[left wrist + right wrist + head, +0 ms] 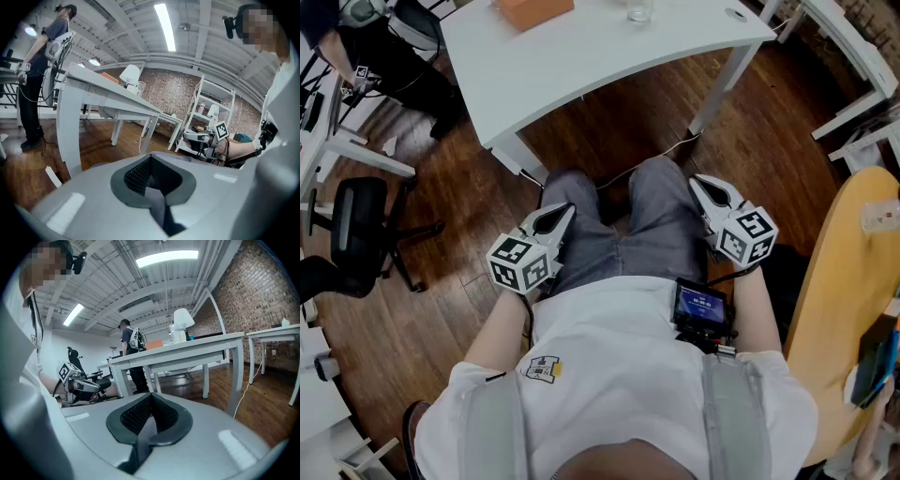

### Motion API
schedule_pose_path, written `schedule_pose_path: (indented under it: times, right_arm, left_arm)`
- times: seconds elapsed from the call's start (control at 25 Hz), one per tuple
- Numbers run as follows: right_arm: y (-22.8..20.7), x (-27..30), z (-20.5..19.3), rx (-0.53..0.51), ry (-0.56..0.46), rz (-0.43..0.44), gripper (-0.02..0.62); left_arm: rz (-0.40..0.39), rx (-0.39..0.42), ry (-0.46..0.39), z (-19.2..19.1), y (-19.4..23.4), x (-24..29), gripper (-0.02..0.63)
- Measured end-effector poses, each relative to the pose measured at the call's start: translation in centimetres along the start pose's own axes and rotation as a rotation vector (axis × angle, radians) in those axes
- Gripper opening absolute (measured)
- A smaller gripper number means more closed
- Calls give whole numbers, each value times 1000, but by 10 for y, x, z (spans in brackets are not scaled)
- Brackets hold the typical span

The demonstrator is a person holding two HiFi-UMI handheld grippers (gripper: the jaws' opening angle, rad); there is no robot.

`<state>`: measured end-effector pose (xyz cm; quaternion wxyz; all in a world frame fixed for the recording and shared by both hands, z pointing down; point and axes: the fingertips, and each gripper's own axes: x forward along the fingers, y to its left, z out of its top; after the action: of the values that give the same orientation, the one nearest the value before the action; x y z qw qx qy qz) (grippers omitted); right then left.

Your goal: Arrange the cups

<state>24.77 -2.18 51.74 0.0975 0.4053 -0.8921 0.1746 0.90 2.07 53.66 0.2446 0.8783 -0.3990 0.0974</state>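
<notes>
A clear cup [639, 9] is seen on the white bench [581, 56], well apart from the left claw [565, 213] and right claw [697, 184], both closed and empty. Nothing appears begun; a forward reach is needed.

Counting now: one white surface [609, 47] up top. On it, one orange box [534, 11] and just one clear cup [639, 9] in sight. Two grippers on the surface's near side: left gripper [562, 214], right gripper [700, 184]. One black office chair [361, 220] off its left, one round wooden table [848, 272] off its right. Two people: the wearer [619, 375], and one standing person [47, 37] beyond the surface's left corner.
</notes>
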Motion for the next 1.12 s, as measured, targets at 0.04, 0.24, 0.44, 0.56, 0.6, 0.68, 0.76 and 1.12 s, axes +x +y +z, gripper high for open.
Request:
schedule_pose_path:
  times: [0.04,0.24,0.44,0.56,0.6,0.68,0.76,1.12]
  right_arm:
    - [-3,3,1,3,1,-4,0]
    - [-16,19,8,14,-2,-33,0]
    - [-32,31,15,26,-8,-70,0]
    - [-42,32,17,37,-12,-91,0]
    - [-46,31,19,39,-14,-99,0]
    - [-52,33,23,38,-22,-111,0]
    - [-56,35,28,35,-32,-121,0]
    - [-67,35,33,46,-39,-155,0]
  left_arm:
    - [-8,4,-6,4,3,3,0]
    - [-65,30,-24,27,16,21,0]
    - [-153,77,-40,53,16,43,0]
    - [-195,100,-62,70,9,54,0]
    - [-209,116,-77,79,5,56,0]
    - [-237,160,-126,103,-4,59,0]
    - [-259,190,-197,134,-14,56,0]
    - [-162,373,-418,318,-11,106,0]
